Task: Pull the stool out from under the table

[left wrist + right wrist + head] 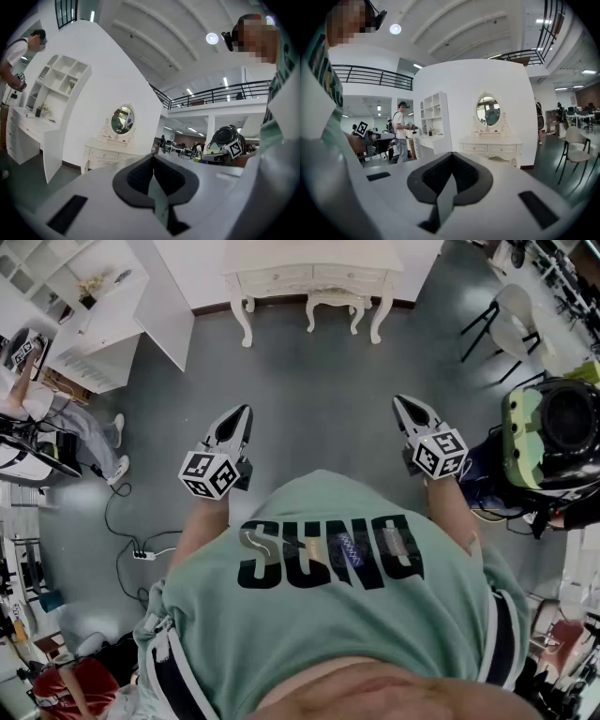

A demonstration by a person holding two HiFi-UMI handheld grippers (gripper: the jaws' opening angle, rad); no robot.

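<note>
A white dressing table [309,263] stands against the far wall, with a white stool [336,304] tucked between its legs. My left gripper [246,411] and right gripper [397,401] are held out in front of my chest, over the grey floor and well short of the table. Both point toward it with jaws shut on nothing. In the left gripper view the table [105,154] and its oval mirror sit beyond the shut left gripper [152,157]. In the right gripper view the table [490,145] stands straight past the shut right gripper [451,153].
A white shelf-and-desk unit [103,324] juts out at the left, with a person [56,413] beside it. A power strip and cable [141,554] lie on the floor at the left. A chair [511,320] and green-black equipment [553,432] stand at the right.
</note>
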